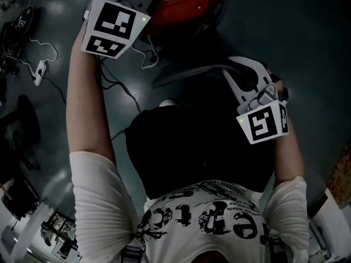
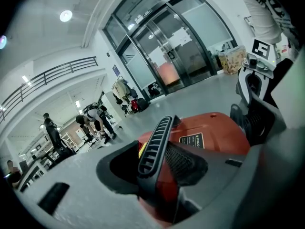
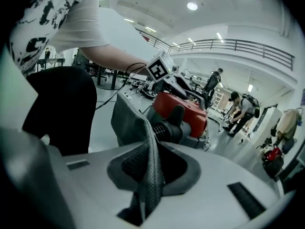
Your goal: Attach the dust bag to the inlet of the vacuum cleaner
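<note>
Item inspected: the dust bag (image 3: 127,122), grey cloth, limp and creased. It hangs between the person and the vacuum cleaner (image 3: 185,108), with its far end up against the machine's black ribbed neck (image 3: 167,130). Whether the bag's mouth is seated on that neck cannot be told. From the head view the bag shows only as a grey band (image 1: 189,73) running across below the machine.

The vacuum cleaner has a red body with a dark label plate and sits on the grey floor (image 1: 307,48) in front of the person.

Right gripper (image 3: 150,175): jaws closed tight on a thin fold of the bag's edge, the cloth standing up between the pads. Its marker cube (image 1: 263,122) sits close in by the person's waist, with the arm bent and the gripper angled down toward the machine.

Left gripper (image 2: 153,171): jaws set wide and clamped on the black ribbed handle (image 2: 155,144) on top of the vacuum cleaner, a pad to either side of it. The bare left forearm (image 1: 82,103) is stretched well forward, with its marker cube (image 1: 112,26) beside the red body.
</note>
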Motion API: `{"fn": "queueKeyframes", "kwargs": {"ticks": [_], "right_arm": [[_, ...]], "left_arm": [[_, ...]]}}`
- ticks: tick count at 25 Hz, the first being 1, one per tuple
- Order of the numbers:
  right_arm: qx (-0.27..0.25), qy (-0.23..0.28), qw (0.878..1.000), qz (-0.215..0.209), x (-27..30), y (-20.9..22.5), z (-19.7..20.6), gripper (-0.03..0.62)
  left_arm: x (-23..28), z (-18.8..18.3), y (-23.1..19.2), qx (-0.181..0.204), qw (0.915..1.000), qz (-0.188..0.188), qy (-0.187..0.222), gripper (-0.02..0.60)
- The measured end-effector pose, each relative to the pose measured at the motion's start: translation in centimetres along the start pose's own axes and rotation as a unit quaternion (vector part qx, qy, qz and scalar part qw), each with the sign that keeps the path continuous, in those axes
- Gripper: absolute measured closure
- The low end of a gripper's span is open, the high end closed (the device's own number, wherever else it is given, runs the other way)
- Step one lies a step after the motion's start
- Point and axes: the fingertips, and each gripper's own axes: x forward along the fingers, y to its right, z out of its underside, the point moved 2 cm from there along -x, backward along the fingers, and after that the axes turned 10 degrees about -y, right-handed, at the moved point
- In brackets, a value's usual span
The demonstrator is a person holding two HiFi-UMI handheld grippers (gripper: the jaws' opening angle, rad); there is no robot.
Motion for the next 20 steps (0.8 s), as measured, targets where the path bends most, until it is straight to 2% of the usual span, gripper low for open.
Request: {"fn": "queueKeyframes", "kwargs": {"ticks": [3, 7, 10, 15, 20], "right_arm": [[0.003, -0.005, 1.0, 0.0, 0.0, 0.1, -0.2, 0.554], [-0.003, -0.009, 1.0, 0.004, 0.2, 0.1, -1.0, 0.548], [-0.005, -0.012, 1.0, 0.01, 0.3, 0.3, -1.1, 0.546], [0.038, -0.017, 0.999, 0.012, 0.6, 0.9, 0.1, 0.544], [0.065, -0.011, 0.998, 0.016, 0.4, 0.8, -0.9, 0.543]], "left_arm": [[-0.1, -0.1, 0.0, 0.003, 1.0, 0.001, -0.001, 0.425], [-0.1, 0.0, -0.1, 0.029, 0.9995, -0.006, -0.013, 0.426], [-0.1, 0.0, -0.1, 0.027, 0.9995, -0.007, -0.012, 0.426], [0.2, 0.1, 0.0, 0.019, 0.9998, -0.005, -0.008, 0.426], [-0.3, -0.2, -0.3, 0.019, 0.9997, -0.005, -0.01, 0.426]]}}
